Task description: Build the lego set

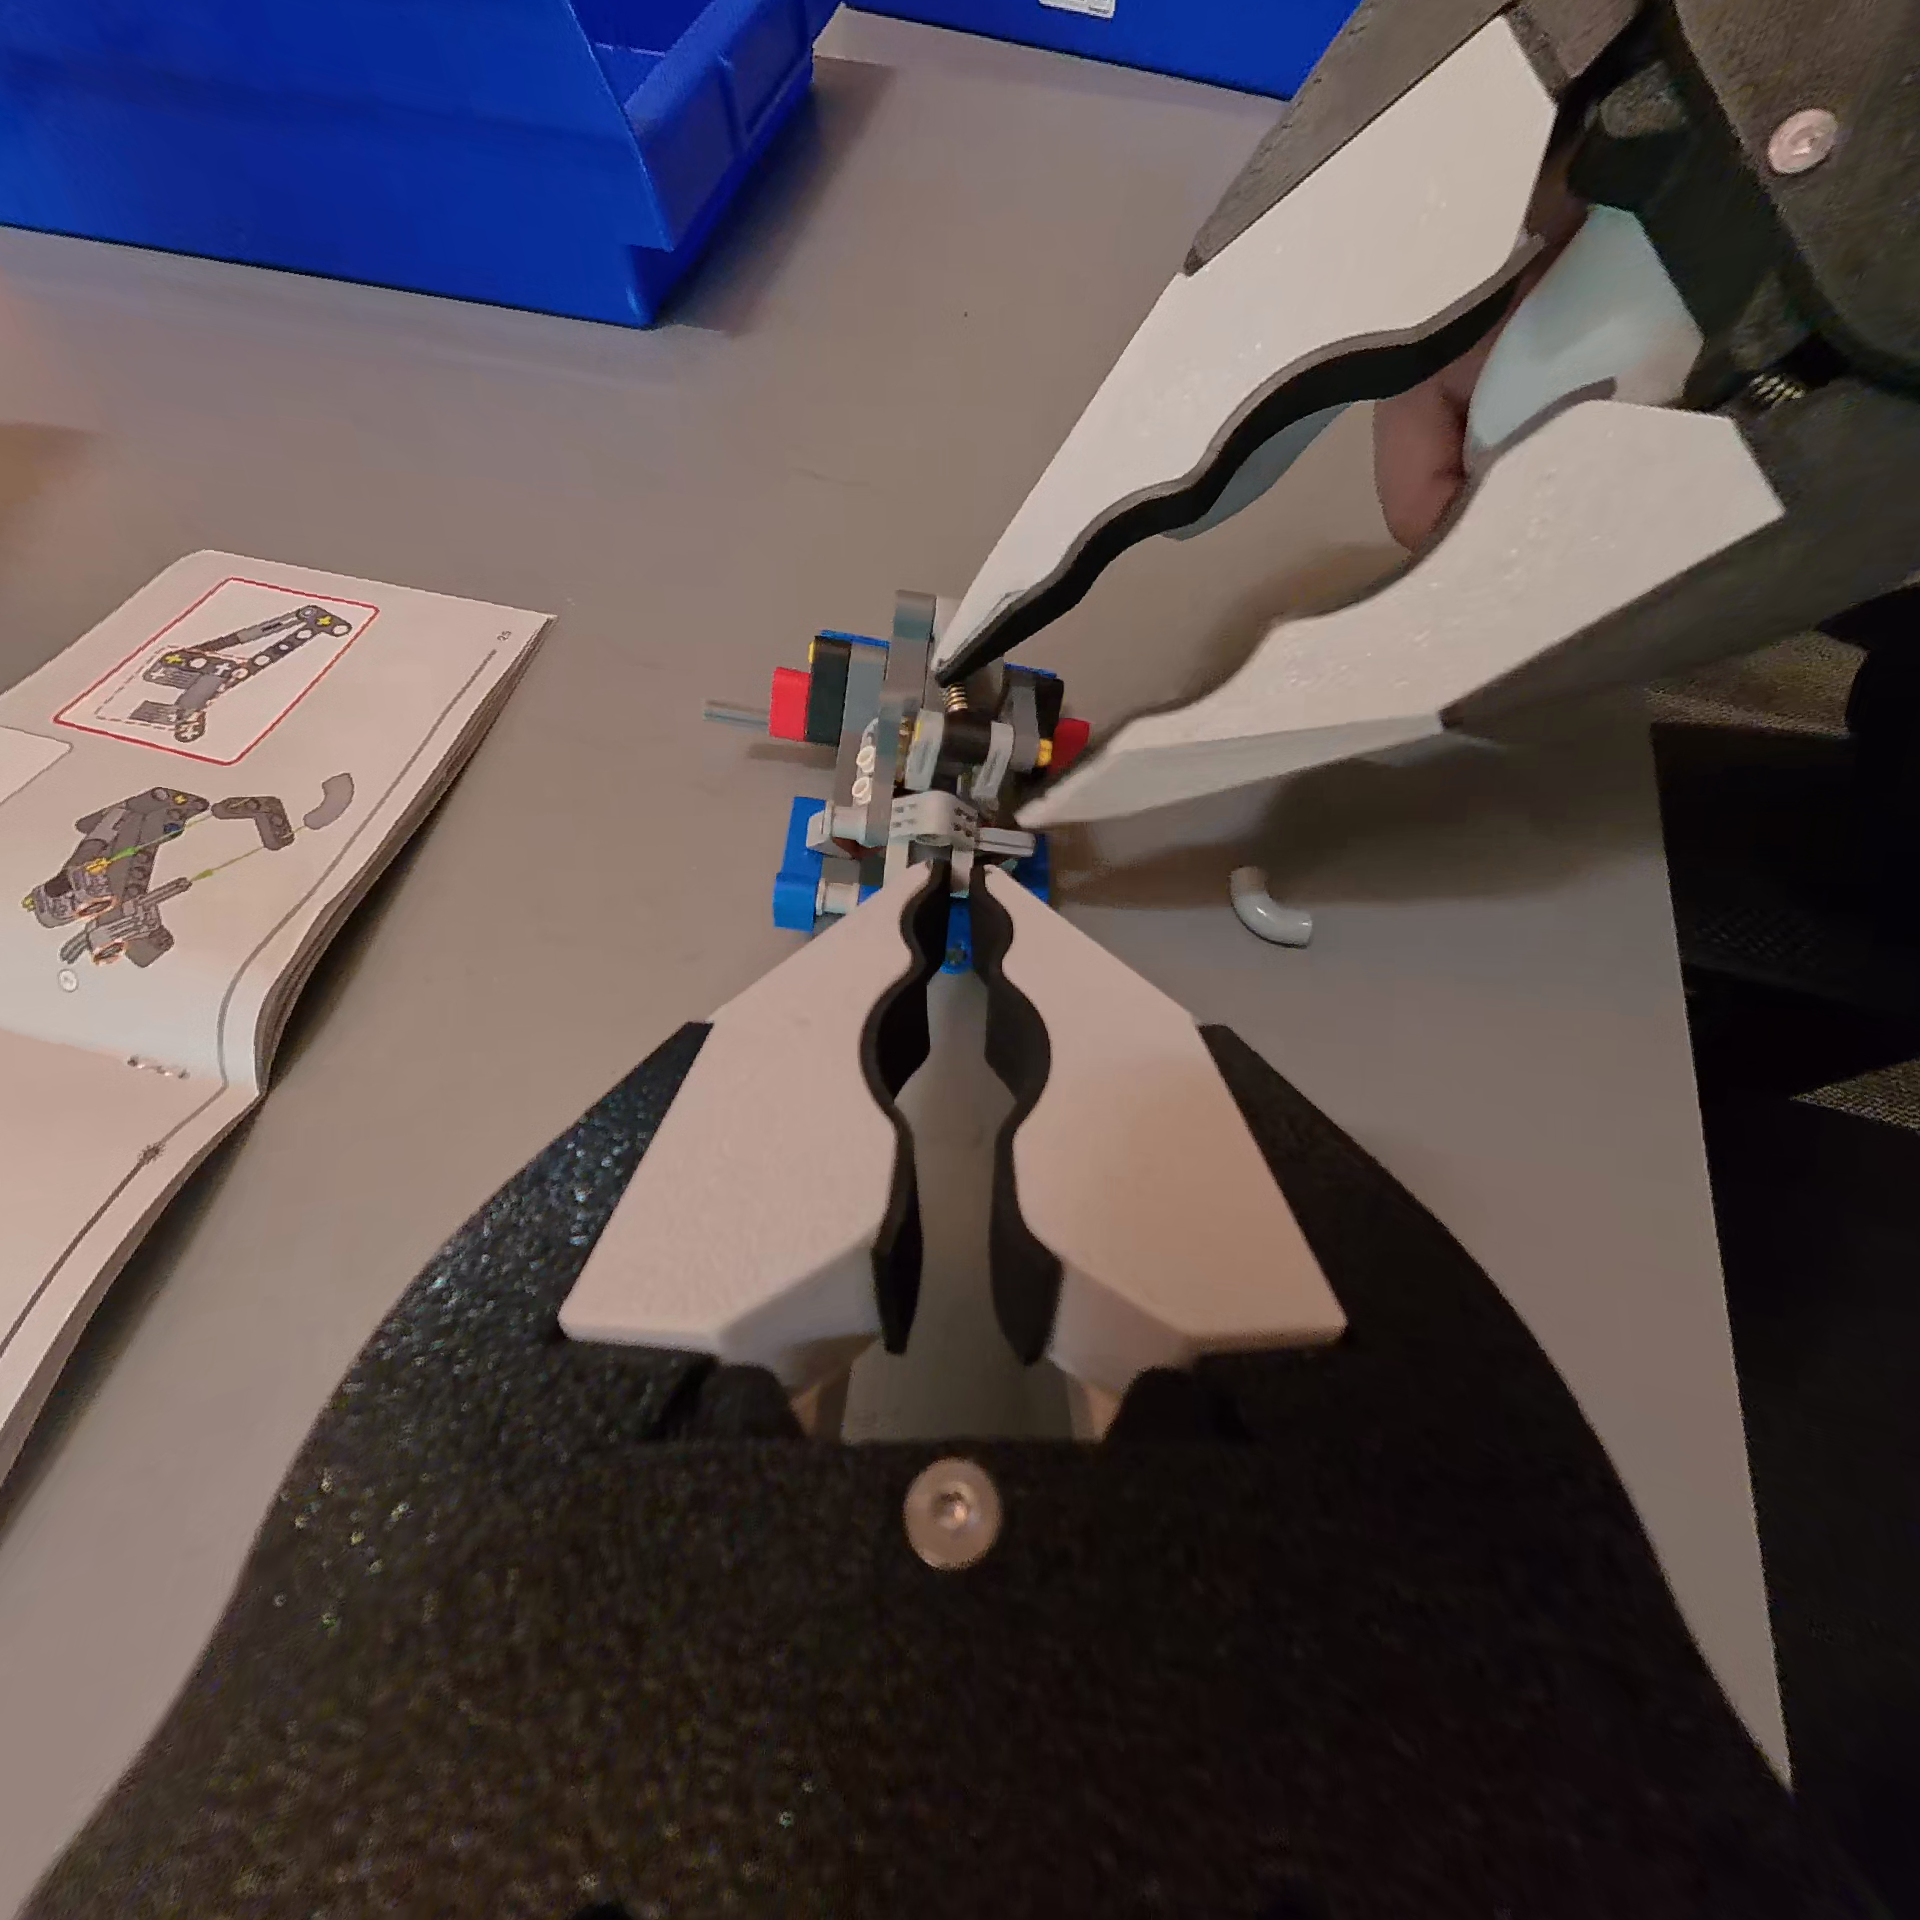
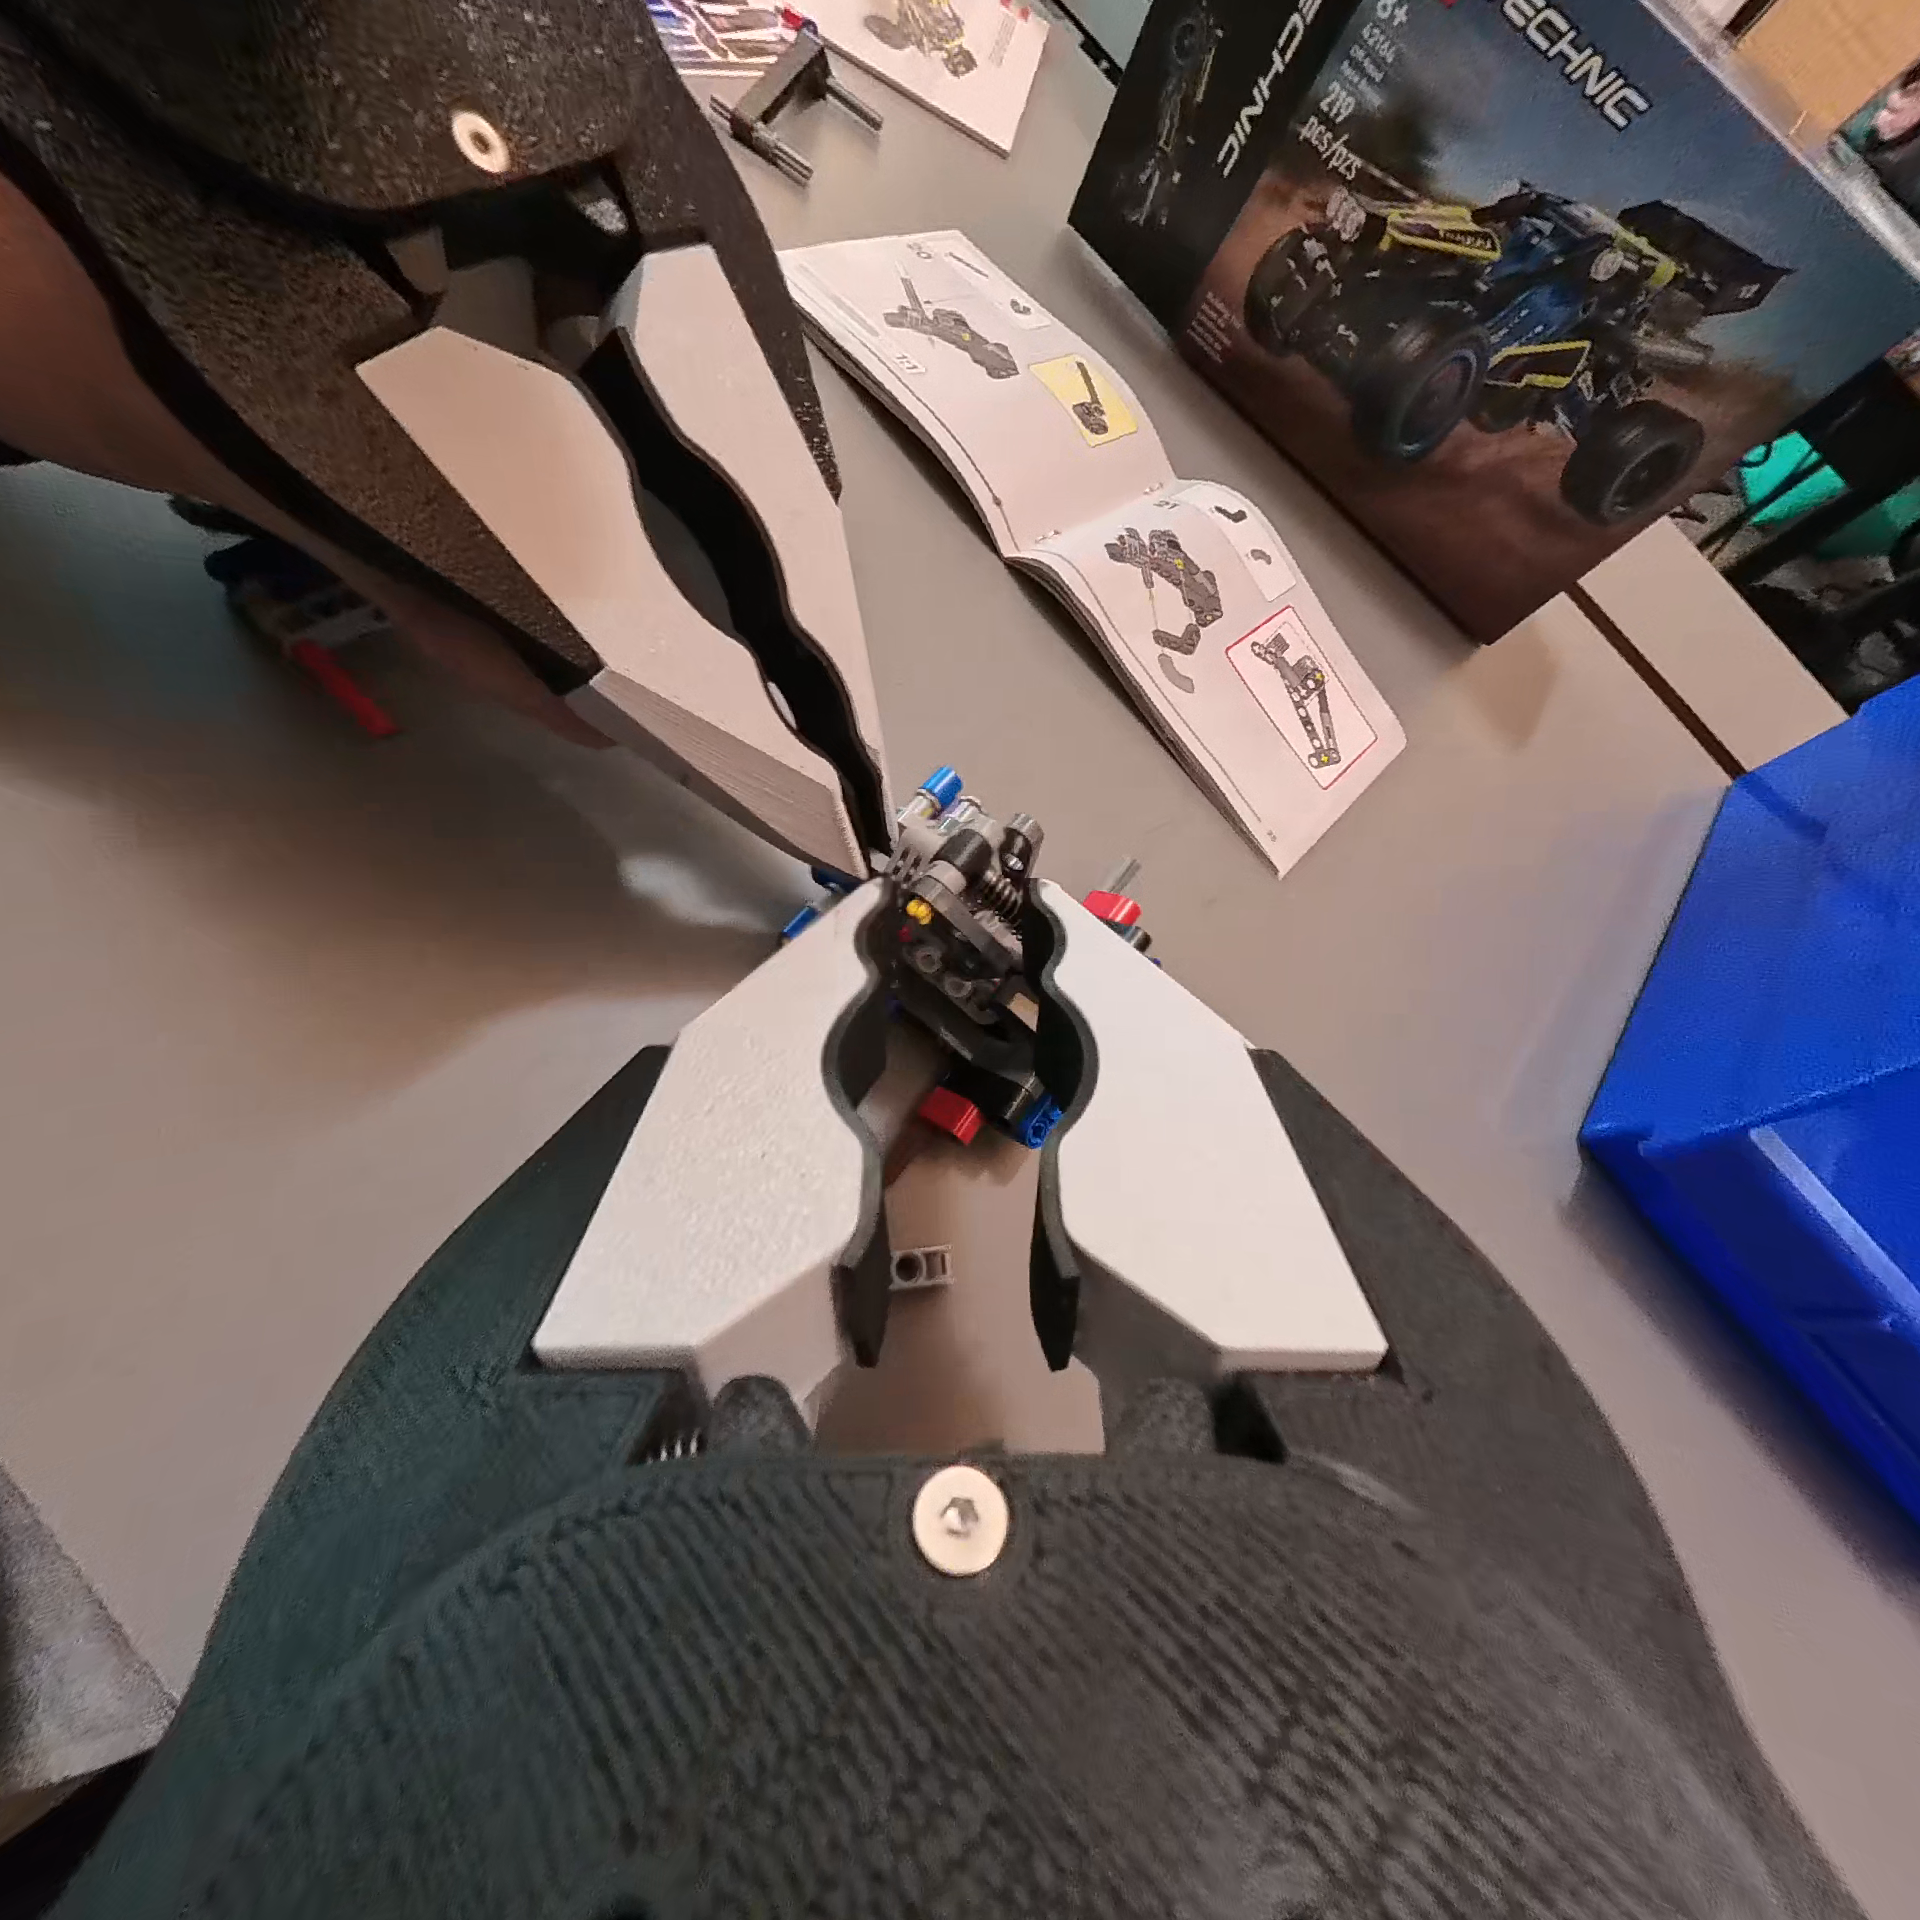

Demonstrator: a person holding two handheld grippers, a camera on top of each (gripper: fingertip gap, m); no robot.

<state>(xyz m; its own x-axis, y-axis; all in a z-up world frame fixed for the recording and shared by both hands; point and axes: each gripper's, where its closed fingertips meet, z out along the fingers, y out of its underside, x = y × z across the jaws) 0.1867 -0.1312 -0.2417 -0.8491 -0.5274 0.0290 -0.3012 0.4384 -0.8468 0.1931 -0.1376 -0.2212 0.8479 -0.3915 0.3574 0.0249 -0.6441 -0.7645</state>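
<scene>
A small brick model point(image 1: 914, 769) with a blue base, grey beams, red parts and a black spring strut stands on the grey table point(image 1: 623, 468). My left gripper point(image 1: 958, 878) is at its near end, shut on a thin grey piece of it. In the right wrist view the left gripper point(image 2: 868, 857) comes in from the upper left with its tips together at the model point(image 2: 966, 894). My right gripper point(image 2: 961, 899) has both pads against the sides of the dark strut section. In the left wrist view the right gripper point(image 1: 982, 743) reaches in from the upper right.
An open instruction booklet point(image 1: 239, 831) lies left of the model. Blue bins point(image 1: 416, 135) stand behind, and one point(image 2: 1766, 1039) is at the right. A small curved grey piece point(image 1: 1270, 914) and a grey connector point(image 2: 920, 1265) lie loose. A printed box point(image 2: 1455, 291) stands at the back. The table edge point(image 1: 1662, 935) is close. The tips of both grippers are at nearly the same place.
</scene>
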